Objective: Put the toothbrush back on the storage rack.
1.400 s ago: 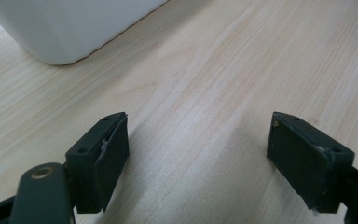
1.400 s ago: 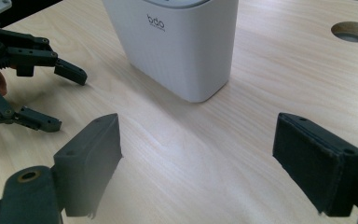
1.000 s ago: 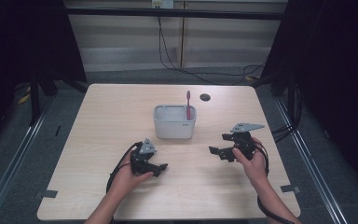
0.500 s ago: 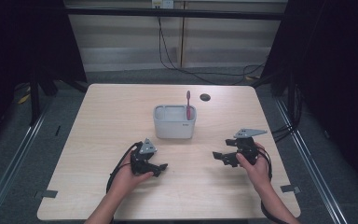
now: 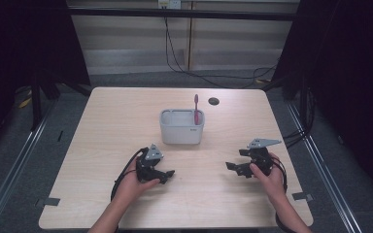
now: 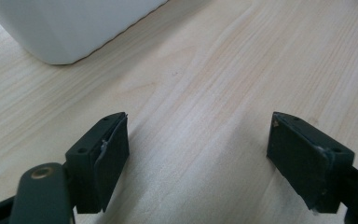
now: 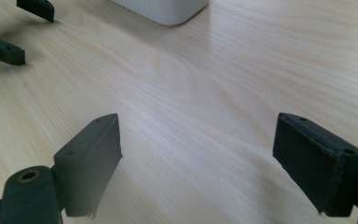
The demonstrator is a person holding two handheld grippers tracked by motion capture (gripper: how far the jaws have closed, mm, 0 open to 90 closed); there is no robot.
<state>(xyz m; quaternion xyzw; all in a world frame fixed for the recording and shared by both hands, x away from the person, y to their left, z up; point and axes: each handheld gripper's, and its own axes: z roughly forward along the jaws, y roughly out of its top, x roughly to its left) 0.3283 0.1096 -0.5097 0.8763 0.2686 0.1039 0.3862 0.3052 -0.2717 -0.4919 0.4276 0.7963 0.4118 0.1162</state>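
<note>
Resting both tools on the desk [image 5: 102, 126], left tool [image 5: 167, 174] and right tool [image 5: 231, 166] with jaws apart and empty, I'd worry about the toothbrush [image 5: 196, 108] upright in the holder [image 5: 181, 127]: a careless reach could tip it.

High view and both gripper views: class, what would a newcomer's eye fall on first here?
First, the pink toothbrush standing upright in the white holder at the middle of the wooden table. Then the left gripper and right gripper, jaws wide open and empty, resting nearer the person on either side.
</note>
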